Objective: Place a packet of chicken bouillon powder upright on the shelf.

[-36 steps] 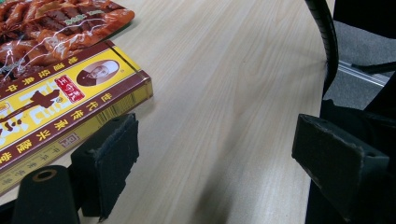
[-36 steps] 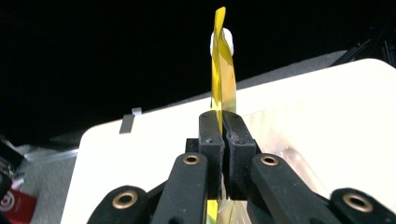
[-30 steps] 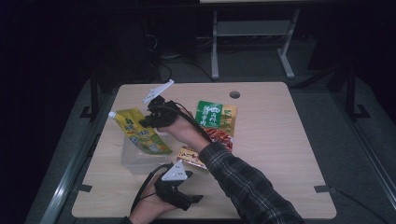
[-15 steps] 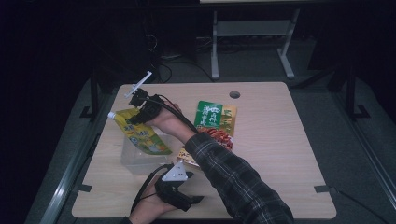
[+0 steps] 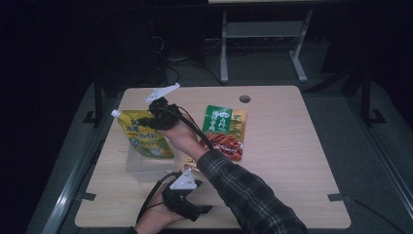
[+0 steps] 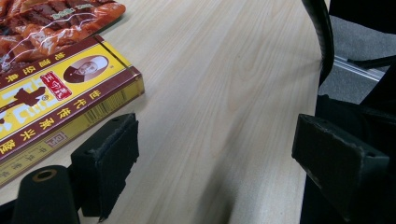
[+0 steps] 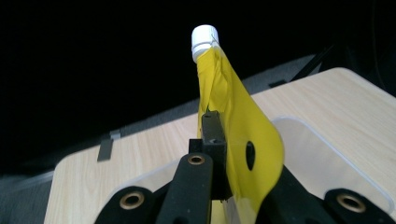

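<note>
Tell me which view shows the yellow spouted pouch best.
The high view: the yellow pouch shows its printed face over the clear container. The right gripper view shows it edge-on, pinched in the right gripper, white cap up.

The high view looks forward and down from above the person's side, taking in the whole table (image 5: 292,161) and dark floor past its far edge. The left gripper view sits low and close near the table's near edge, facing the yellow box (image 6: 56,98). The right gripper view looks close along the yellow pouch (image 7: 238,126) toward the left edge; the high view shares that pouch (image 5: 143,139).
</note>
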`<state>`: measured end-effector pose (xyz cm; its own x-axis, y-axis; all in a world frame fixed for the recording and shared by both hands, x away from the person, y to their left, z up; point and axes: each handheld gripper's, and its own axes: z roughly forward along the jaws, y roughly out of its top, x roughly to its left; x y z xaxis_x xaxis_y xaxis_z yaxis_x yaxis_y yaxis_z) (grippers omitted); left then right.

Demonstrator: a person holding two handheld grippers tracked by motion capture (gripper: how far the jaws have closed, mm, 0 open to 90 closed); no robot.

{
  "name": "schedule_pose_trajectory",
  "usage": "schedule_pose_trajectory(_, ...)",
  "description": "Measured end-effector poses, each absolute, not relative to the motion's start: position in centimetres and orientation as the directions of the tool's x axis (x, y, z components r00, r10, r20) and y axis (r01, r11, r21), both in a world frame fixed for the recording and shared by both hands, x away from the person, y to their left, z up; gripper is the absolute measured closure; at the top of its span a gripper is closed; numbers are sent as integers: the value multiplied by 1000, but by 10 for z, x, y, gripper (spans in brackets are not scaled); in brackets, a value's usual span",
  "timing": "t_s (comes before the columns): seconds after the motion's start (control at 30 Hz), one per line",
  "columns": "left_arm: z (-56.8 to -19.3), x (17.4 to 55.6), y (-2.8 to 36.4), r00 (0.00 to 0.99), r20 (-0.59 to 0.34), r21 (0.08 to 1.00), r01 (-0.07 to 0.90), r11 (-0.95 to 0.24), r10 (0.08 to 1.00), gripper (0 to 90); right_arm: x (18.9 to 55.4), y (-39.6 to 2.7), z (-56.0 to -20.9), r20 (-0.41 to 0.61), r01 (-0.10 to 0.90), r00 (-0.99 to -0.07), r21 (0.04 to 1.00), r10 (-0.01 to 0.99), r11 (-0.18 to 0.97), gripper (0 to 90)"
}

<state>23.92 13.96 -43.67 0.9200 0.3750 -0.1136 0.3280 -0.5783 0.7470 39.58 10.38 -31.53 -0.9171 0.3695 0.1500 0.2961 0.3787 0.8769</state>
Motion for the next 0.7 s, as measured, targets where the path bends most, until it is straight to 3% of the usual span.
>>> schedule_pose_trajectory(0.33, -437, 240, 141, 915, -119, 749, 338, -570, 386, 141, 387, 87, -349, 200, 322, -908, 895, 368, 310, 900)
schedule_pose_trajectory(0.7, -439, 241, 143, 911, -118, 736, 347, -582, 394, 141, 377, 72, -353, 153, 302, -924, 856, 350, 421, 852)
